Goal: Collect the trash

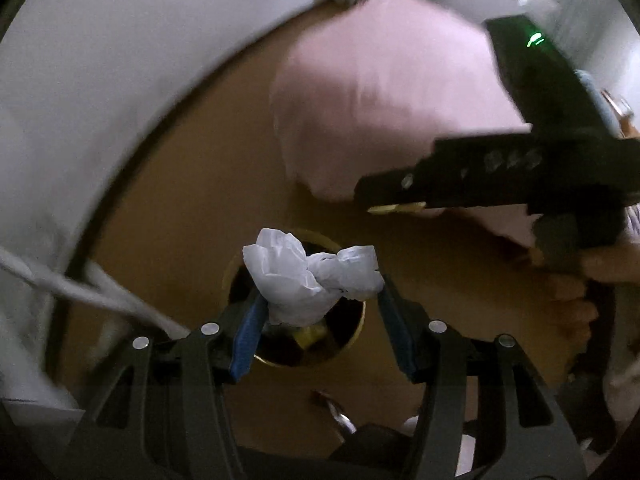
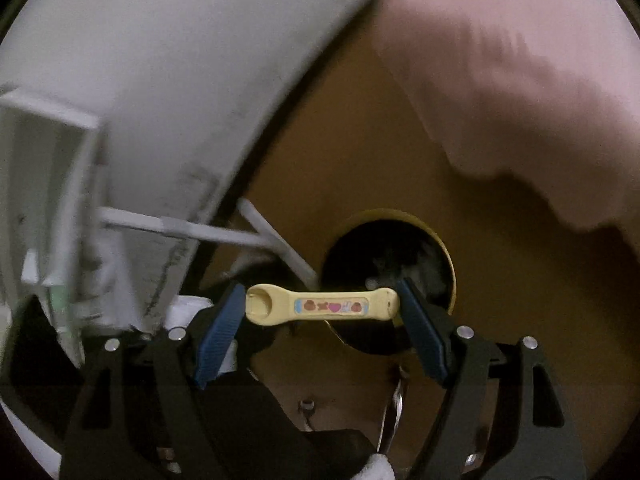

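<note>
My left gripper (image 1: 318, 286) is shut on a crumpled white paper wad (image 1: 308, 278) and holds it right above the round yellow-rimmed trash bin (image 1: 356, 334), whose dark inside shows a yellow item. My right gripper (image 2: 322, 306) is shut on a pale yellow plastic stick with cartoon stickers (image 2: 324, 306), held crosswise between the blue pads (image 2: 220, 330), just above and in front of the same bin (image 2: 448, 264). In the left wrist view the right gripper (image 1: 394, 208) appears from the side at the right, higher than the bin, with the yellow stick at its tips.
The bin stands on a brown floor (image 2: 332, 152) beside a white wall (image 2: 160, 60). White rods (image 2: 208, 232) lean near the bin's left side. A pink cloth mass (image 2: 520, 80) lies behind the bin. A metal piece (image 2: 394, 412) lies on the floor close by.
</note>
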`<state>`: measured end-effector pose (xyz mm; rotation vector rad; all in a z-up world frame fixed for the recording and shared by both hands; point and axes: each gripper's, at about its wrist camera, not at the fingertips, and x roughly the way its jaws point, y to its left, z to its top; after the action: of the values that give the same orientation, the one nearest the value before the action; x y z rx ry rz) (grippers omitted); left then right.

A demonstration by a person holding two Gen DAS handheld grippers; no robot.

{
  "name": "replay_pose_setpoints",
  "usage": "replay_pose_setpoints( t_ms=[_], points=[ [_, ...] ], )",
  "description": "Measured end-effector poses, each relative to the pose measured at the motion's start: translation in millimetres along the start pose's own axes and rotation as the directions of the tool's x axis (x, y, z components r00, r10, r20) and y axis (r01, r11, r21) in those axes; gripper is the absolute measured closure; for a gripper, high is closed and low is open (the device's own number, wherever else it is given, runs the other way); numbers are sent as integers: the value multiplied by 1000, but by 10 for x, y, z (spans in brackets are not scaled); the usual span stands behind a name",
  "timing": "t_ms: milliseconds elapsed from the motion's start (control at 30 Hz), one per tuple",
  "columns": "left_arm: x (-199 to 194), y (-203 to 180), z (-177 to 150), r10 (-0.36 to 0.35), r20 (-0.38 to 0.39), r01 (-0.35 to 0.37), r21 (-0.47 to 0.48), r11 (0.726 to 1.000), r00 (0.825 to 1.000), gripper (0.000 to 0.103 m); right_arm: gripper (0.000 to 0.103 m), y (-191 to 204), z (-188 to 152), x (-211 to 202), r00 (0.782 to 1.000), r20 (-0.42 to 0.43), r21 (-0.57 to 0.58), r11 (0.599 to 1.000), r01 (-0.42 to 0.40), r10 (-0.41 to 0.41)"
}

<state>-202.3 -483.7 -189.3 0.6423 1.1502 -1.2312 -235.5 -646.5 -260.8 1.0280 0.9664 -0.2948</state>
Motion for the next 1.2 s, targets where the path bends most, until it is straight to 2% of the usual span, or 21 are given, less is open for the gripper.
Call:
replay_pose_setpoints(
  t_ms=[67, 133, 167, 233, 333, 367, 567, 600, 867, 900, 933, 967, 1000, 1133, 1200],
  points=[
    [555, 221, -58, 1, -94, -7, -70, 998, 996, 49, 27, -216, 16, 506, 996, -94, 96, 995, 1, 8],
    [967, 362, -109, 17, -154, -34, -108, 994, 988, 49, 27, -532, 63, 739, 987, -159, 178, 984, -10, 38],
    [1085, 457, -114, 24, -175, -46, -122, 991, 984, 49, 27, -622, 37, 974, 980, -197, 219, 976, 14, 30],
    [1406, 651, -182, -3, -238, -46, -201, 979, 971, 49, 27, -762, 73, 1171, 971, -236, 256, 966, 30, 32],
    [1597, 742, -202, -37, -252, -32, -265, 964, 967, 49, 27, -1053, 55, 1280, 963, -252, 361, 932, -1, 98],
    [1637, 755, -207, -41, -255, -30, -270, 962, 966, 49, 27, -1085, 65, 1314, 965, -244, 374, 928, 5, 93],
    [1738, 849, -241, -51, -285, -30, -274, 961, 957, 49, 27, -1215, 91, 1349, 970, -226, 411, 911, 16, 85],
    [1744, 717, -318, -54, -286, -26, -268, 963, 957, 49, 27, -1221, 84, 1368, 970, -227, 412, 911, 16, 85],
    [1764, 703, -240, -65, -277, -8, -254, 967, 959, 48, 27, -1141, 71, 1390, 971, -220, 410, 912, 1, 98],
    [1760, 711, -245, -58, -278, -15, -254, 967, 959, 46, 27, -1140, 71, 1386, 970, -210, 422, 906, -19, 118],
    [1759, 710, -249, -61, -279, -12, -255, 967, 958, 36, 24, -1142, 75, 1387, 969, -208, 437, 899, -31, 135],
    [1758, 703, -249, -69, -279, -6, -258, 966, 958, 21, 14, -1150, 74, 1374, 967, -201, 458, 888, -46, 154],
    [1753, 695, -250, -71, -278, -2, -254, 967, 958, 16, 10, -1158, 72, 1347, 968, -189, 475, 878, -56, 164],
    [1632, 615, -193, -65, -231, 11, -227, 974, 971, 12, 8, -1146, 148, 1132, 978, -183, 473, 881, -3, 102],
    [1408, 486, -123, -57, -161, 28, -178, 984, 985, 12, 8, -1088, 268, 711, 996, -92, 438, 899, 27, 15]
  ],
)
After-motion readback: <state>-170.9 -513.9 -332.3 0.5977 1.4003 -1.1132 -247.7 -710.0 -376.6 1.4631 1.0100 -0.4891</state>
